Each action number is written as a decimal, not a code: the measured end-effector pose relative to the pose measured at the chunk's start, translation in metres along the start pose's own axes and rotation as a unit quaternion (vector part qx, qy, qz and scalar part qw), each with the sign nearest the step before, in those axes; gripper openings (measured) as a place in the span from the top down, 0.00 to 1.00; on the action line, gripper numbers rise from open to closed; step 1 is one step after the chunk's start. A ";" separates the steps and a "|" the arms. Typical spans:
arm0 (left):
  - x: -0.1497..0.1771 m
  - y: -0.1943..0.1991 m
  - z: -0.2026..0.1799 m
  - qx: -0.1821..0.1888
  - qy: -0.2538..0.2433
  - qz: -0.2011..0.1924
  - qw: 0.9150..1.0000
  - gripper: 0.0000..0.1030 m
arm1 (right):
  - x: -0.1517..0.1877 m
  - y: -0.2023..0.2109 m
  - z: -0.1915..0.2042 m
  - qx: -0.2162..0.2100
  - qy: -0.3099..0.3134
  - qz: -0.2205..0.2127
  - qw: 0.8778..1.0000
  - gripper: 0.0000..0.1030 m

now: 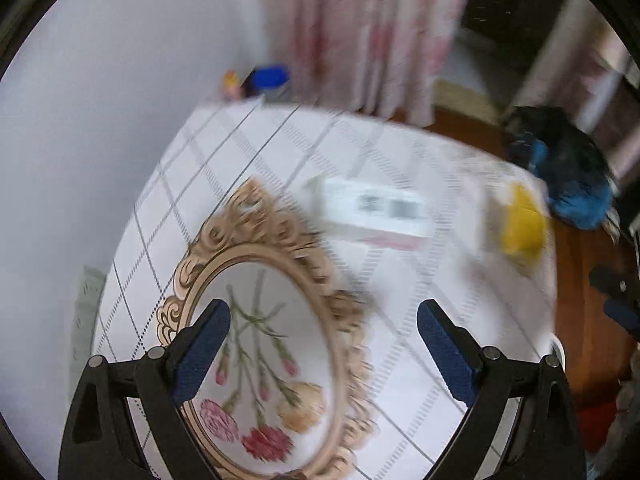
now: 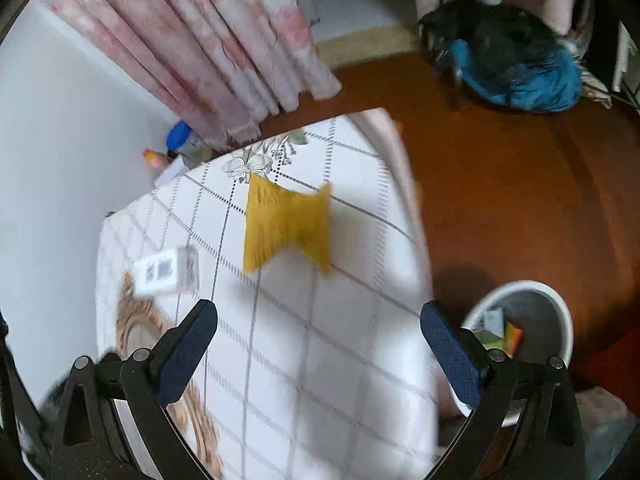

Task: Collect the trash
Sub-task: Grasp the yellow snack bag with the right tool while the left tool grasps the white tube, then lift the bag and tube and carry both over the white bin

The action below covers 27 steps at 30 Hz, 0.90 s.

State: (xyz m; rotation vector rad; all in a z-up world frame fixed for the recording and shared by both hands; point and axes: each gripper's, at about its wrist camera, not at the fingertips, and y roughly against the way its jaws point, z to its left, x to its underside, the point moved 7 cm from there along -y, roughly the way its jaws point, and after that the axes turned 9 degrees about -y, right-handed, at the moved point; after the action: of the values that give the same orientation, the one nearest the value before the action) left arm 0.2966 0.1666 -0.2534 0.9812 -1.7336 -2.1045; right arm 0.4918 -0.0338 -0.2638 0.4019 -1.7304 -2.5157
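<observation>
Surface [image 2: 340,360]: white cloth with grey check, against a white wall. Far corner holds a blue-capped container [image 2: 179,135] and a small orange-topped item [image 2: 151,155], both blurred. Pink floral curtain [image 2: 224,40] hangs behind. A dark and blue heap of fabric [image 2: 516,68] lies on the red-brown floor [image 2: 520,200], well apart from the surface.

An ornate oval tray [image 1: 256,340] with painted carnations lies under the left tool [image 1: 322,314]. Nothing blocks the open stretch of cloth ahead of the right tool [image 2: 319,314].

Trash on the surface: a yellow crumpled wrapper [image 2: 286,226] near the far edge, and a white carton [image 2: 168,271] touching the tray rim. White bin [image 2: 560,308] stands on the floor just beside the surface, with coloured packets inside.

Carton shows square code marks; print is too blurred to read.

Both tools spread wide, holding nothing.
</observation>
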 end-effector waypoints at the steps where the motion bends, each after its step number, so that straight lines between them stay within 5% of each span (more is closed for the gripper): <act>1: 0.000 -0.013 0.009 0.010 0.019 0.014 1.000 0.07 | -0.008 -0.015 0.006 0.004 -0.003 0.006 1.000 0.01; 9: -0.031 -0.065 0.018 0.106 0.154 0.071 0.980 0.07 | -0.037 -0.090 0.037 0.034 -0.003 0.035 0.999 0.01; 13: -0.052 -0.082 -0.002 0.150 0.222 0.103 0.958 0.07 | -0.042 -0.094 0.037 0.068 0.015 0.027 0.997 0.29; 17: -0.063 -0.102 -0.015 0.157 0.261 0.132 0.943 0.08 | -0.043 -0.098 0.031 0.076 0.019 0.028 0.997 0.37; 18: -0.064 -0.105 -0.016 0.153 0.263 0.134 0.943 0.09 | -0.043 -0.098 0.031 0.076 0.020 0.028 0.996 0.38; 19: -0.061 -0.106 -0.016 0.141 0.263 0.136 0.945 0.23 | -0.043 -0.096 0.030 0.076 0.023 0.027 0.996 0.41; 20: -0.060 -0.106 -0.017 0.138 0.259 0.132 0.947 0.26 | -0.043 -0.095 0.030 0.075 0.028 0.027 0.996 0.42; 27: -0.038 -0.078 -0.028 0.109 0.116 0.077 0.984 0.41 | -0.019 -0.083 0.020 0.054 0.045 0.048 0.996 0.47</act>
State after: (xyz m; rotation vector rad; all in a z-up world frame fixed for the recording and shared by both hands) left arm 0.3600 0.1873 -0.3158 1.0622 -1.8780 -1.6610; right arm 0.5136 0.0184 -0.3309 0.4223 -1.8122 -2.3091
